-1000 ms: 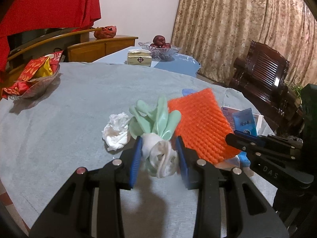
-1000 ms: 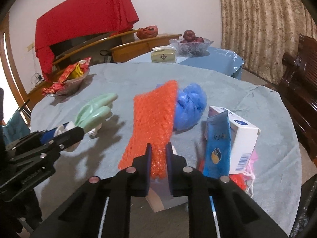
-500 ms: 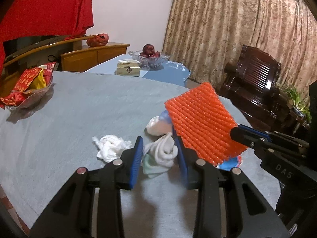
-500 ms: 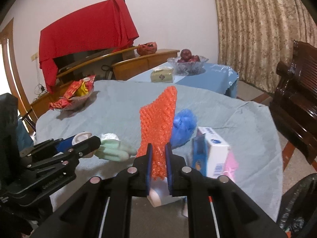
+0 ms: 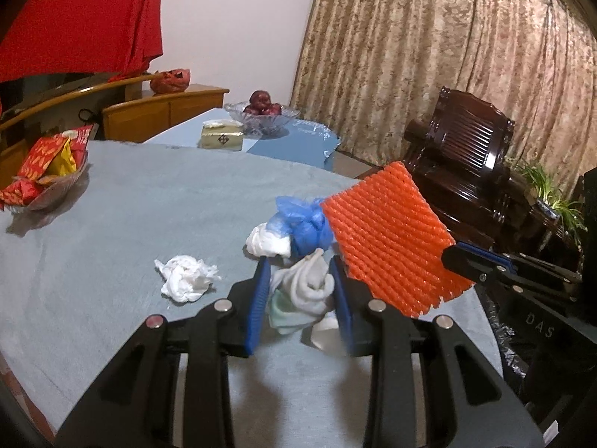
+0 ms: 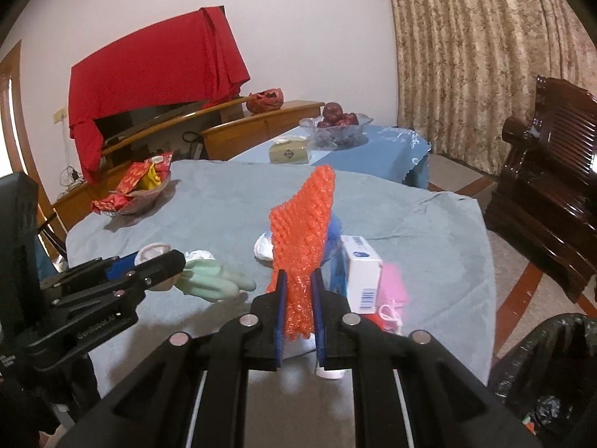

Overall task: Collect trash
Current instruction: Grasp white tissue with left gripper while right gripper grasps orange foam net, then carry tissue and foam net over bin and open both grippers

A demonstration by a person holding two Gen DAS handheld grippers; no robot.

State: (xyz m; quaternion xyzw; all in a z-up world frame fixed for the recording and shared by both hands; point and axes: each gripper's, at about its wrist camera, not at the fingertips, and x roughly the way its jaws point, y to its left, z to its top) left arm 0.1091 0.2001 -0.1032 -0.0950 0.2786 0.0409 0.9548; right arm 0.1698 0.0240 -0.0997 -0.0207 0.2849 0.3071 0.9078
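My left gripper (image 5: 300,291) is shut on a pale green rubber glove (image 5: 304,291) with a white cuff, held above the grey table (image 5: 112,231). In the right wrist view the glove (image 6: 212,282) hangs from the left gripper (image 6: 164,265). My right gripper (image 6: 298,300) is shut on an orange foam net sheet (image 6: 304,231), lifted upright; it also shows in the left wrist view (image 5: 391,239). A crumpled white tissue (image 5: 186,278), a blue plastic bag (image 5: 302,222) and a white wad (image 5: 266,240) lie on the table.
A white box (image 6: 362,274) and pink and red scraps (image 6: 391,295) sit near the table's right edge. A black-lined bin (image 6: 548,369) stands at lower right. A snack bowl (image 5: 44,175) is far left. A dark wooden chair (image 5: 466,156) stands to the right.
Both grippers have lifted their loads off the table and pulled back. The glove now hangs between the left fingers and the orange sheet stands upright in the right ones.
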